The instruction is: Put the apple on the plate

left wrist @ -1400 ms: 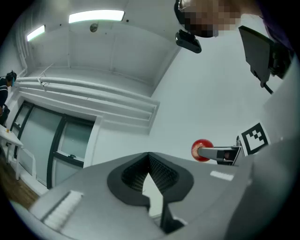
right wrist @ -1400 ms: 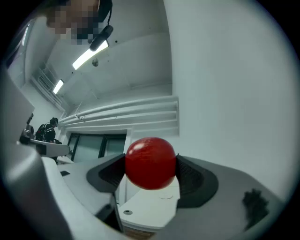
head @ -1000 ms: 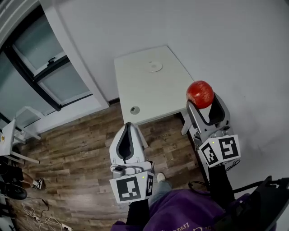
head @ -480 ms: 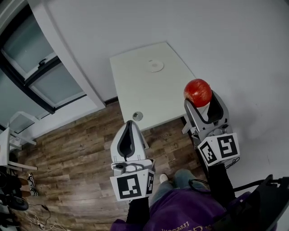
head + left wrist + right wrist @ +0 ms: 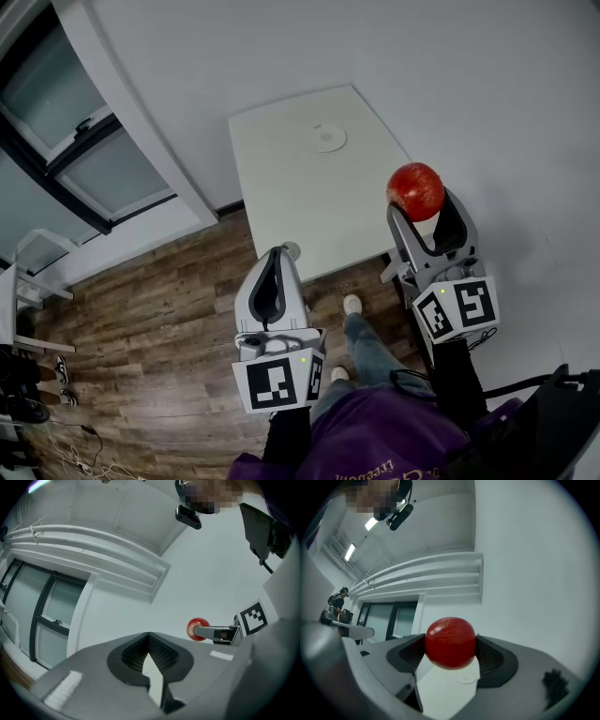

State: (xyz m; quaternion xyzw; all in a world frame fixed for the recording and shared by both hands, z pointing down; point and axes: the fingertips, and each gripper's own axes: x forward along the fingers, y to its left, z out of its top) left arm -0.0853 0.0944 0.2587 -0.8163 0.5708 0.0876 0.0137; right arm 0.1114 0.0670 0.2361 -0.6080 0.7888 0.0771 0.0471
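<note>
A red apple [image 5: 415, 190] is clamped between the jaws of my right gripper [image 5: 417, 208], held in the air off the right side of a white table [image 5: 291, 178]. In the right gripper view the apple [image 5: 450, 642] fills the gap between the dark pads, with the table and a small round plate [image 5: 467, 679] below it. The small white plate [image 5: 327, 139] lies near the table's far edge. My left gripper [image 5: 274, 257] is shut with nothing in it, its tip over the table's near edge. From the left gripper view the apple [image 5: 197, 628] shows to the right.
A small round grey disc [image 5: 291, 248] sits at the table's near edge, partly behind the left gripper. A white wall runs behind and to the right of the table. Dark-framed windows [image 5: 66, 141] stand at the left over a wood floor [image 5: 159, 319]. The person's shoe [image 5: 352, 305] is near the table.
The person has stepped toward the table; a leg and shoe now show below it. The left gripper's tip now covers part of the grey disc. The apple stays clamped in the right gripper.
</note>
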